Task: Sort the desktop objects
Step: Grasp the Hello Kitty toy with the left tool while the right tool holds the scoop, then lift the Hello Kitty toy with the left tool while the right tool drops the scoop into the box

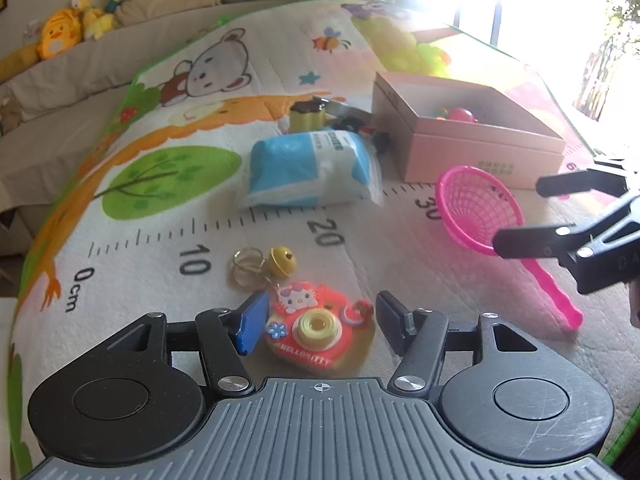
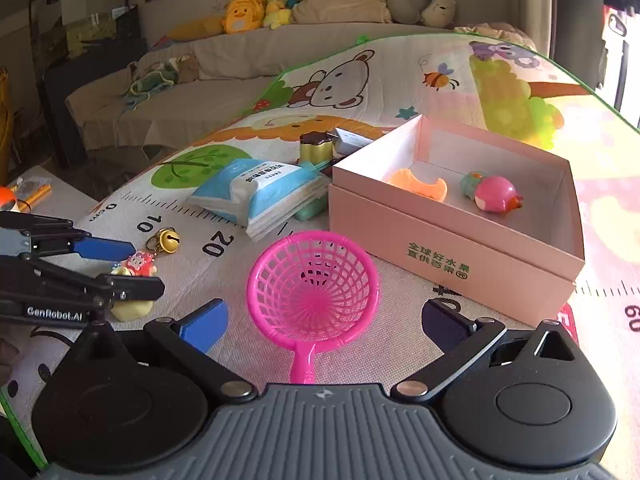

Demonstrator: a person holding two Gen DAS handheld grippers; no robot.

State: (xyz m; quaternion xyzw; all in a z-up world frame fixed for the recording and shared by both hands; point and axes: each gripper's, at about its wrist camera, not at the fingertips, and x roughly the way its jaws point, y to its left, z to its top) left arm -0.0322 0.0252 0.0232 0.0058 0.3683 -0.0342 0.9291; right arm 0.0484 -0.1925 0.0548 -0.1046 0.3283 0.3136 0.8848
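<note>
A red Hello Kitty camera keychain (image 1: 316, 328) lies on the play mat between the pads of my left gripper (image 1: 320, 320). The pads stand close to its sides and I see no press on it. Its gold bell (image 1: 282, 266) and rings rest just beyond. In the right wrist view the left gripper (image 2: 146, 267) straddles the keychain (image 2: 138, 264). My right gripper (image 2: 324, 316) is wide open, one finger on each side of a pink mesh scoop (image 2: 316, 284), not touching it. The scoop (image 1: 480, 212) lies in front of an open pink box (image 2: 440, 248).
The pink box holds an orange piece (image 2: 420, 184) and a pink round toy (image 2: 496, 194). A blue-white tissue pack (image 1: 308, 168) and a yellow pudding-shaped toy (image 1: 310, 118) lie left of the box (image 1: 480, 148). A sofa with plush toys (image 2: 244, 16) stands behind the mat.
</note>
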